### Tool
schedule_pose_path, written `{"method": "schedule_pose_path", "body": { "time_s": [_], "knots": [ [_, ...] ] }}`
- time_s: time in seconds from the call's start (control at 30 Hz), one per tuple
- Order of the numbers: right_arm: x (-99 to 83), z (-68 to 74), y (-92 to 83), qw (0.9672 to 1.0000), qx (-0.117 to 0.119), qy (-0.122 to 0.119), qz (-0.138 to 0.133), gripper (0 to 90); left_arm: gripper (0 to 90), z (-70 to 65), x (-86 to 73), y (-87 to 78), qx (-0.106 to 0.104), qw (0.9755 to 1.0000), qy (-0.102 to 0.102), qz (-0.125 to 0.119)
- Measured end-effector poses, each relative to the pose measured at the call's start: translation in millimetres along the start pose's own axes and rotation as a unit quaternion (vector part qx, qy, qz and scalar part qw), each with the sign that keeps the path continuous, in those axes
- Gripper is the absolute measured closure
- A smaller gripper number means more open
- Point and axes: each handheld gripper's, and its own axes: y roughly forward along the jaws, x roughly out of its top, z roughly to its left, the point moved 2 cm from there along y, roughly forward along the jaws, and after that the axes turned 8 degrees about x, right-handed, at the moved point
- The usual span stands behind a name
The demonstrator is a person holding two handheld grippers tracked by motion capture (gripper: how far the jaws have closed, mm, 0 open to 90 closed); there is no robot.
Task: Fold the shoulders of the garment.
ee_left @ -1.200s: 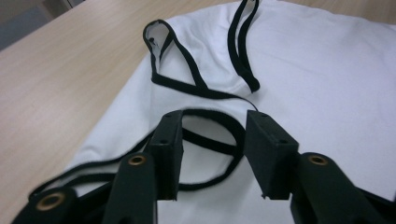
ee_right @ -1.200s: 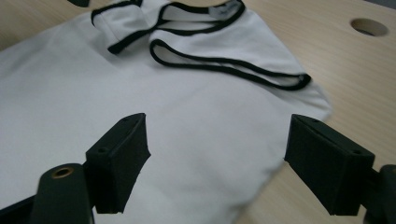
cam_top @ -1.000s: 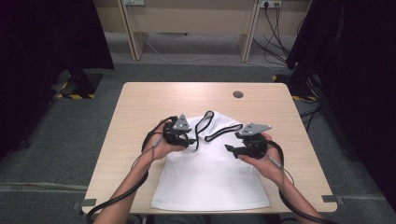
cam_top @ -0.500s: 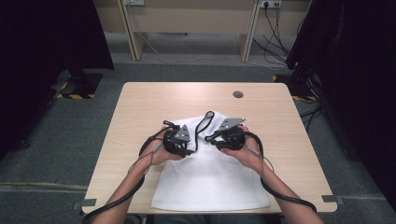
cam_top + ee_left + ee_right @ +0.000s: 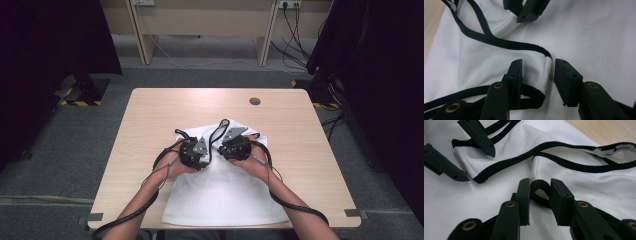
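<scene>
- The white garment (image 5: 225,192) lies flat on the worktop (image 5: 150,115), spreading under both sets of jaws.
- The left gripper (image 5: 537,75) has just been closing; a fold of white cloth edged by the black trim (image 5: 499,42) sits between its jaws, the right pad clear of it.
- The right gripper (image 5: 539,192) has just been closing, its jaws pinching a loop of black trim.
- Beyond the jaws the trim curls toward the garment's far edge.

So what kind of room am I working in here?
Most likely a lab or recording studio rather than a home: a bare light wooden table with a cable hole, black curtains on both sides, grey carpet floor, and wall sockets with loose cables behind.
</scene>
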Motion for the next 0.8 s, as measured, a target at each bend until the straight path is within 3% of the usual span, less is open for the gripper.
{"method": "schedule_pose_path", "body": {
  "time_s": [0.03, 0.1, 0.13, 0.27, 0.6, 0.8],
  "knots": [
    [0.0, 0.0, 0.0, 1.0, 0.0, 0.0, 0.0, 77.8, 73.1, 0.0, 0.0, 0.0, 0.0, 1.0, 0.0, 0.0],
    [-0.4, -0.1, 0.0, 1.0, 0.002, 0.002, -0.001, 81.7, 73.1, 0.7, 0.5, 0.5, 0.002, 0.9999, -0.007, -0.007],
    [-0.4, -0.1, 0.0, 1.0, 0.002, 0.002, -0.001, 81.7, 79.3, 0.7, 0.5, 0.5, 0.002, 0.9999, -0.007, -0.007],
    [-1.2, -0.1, -7.5, 0.9999, 0.005, 0.006, -0.012, 83.4, 82.5, 3.6, 1.7, -1.7, 0.009, 0.9994, -0.025, -0.02],
    [-17.3, -7.1, -44.3, 0.9998, 0.009, -0.014, -0.012, 83.2, 84.5, 9.7, 12.6, -3.1, 0.023, 0.9975, -0.046, -0.05],
    [-25.7, -10.9, -62.4, 0.9996, 0.009, -0.021, -0.016, 83.2, 84.4, 11.4, 20.7, -6.2, 0.028, 0.9966, -0.046, -0.062]
  ]
}}
